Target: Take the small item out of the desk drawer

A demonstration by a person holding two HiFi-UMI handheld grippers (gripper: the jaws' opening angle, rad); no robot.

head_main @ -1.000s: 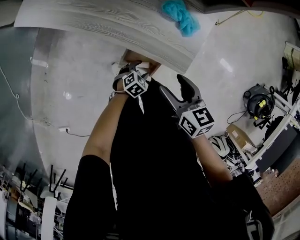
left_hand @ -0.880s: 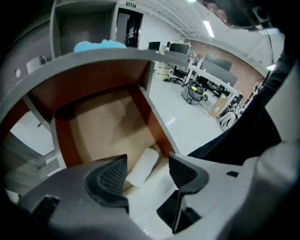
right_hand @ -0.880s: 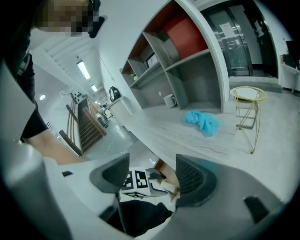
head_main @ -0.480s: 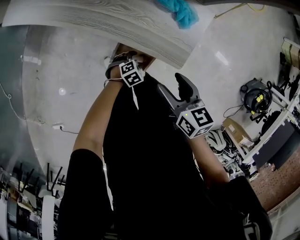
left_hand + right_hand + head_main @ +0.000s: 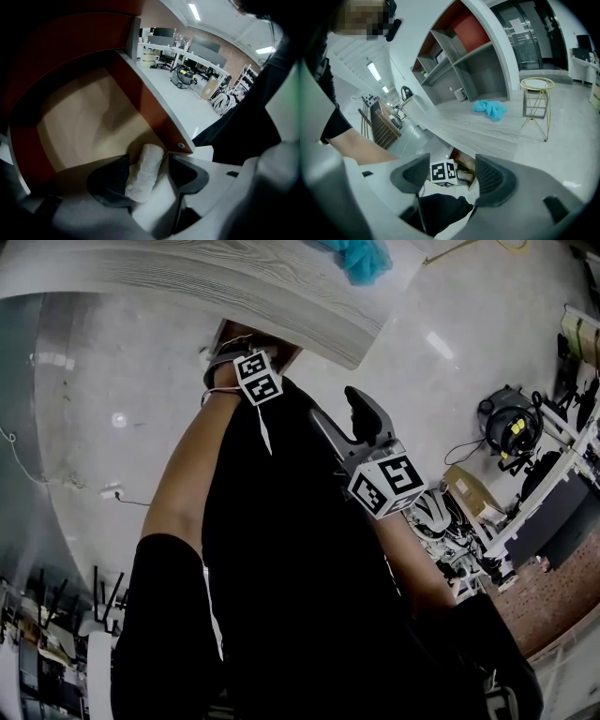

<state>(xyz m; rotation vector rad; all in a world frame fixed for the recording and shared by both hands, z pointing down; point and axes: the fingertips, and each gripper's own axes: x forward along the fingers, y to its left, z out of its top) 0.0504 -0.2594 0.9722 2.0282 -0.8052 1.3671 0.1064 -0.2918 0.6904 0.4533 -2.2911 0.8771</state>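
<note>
A crumpled blue cloth is lying near the right-hand end of the desktop, while a black-and-yellow vacuum is sitting on the floor near a cardboard box.

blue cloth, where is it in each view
Head view: blue cloth at the top edge, lying on the grey desktop.
Left gripper view: not in it.
Right gripper view: right of centre, on that desktop.
Shared landmark: the grey wood-grain desktop, in the head and right gripper views only.
</note>
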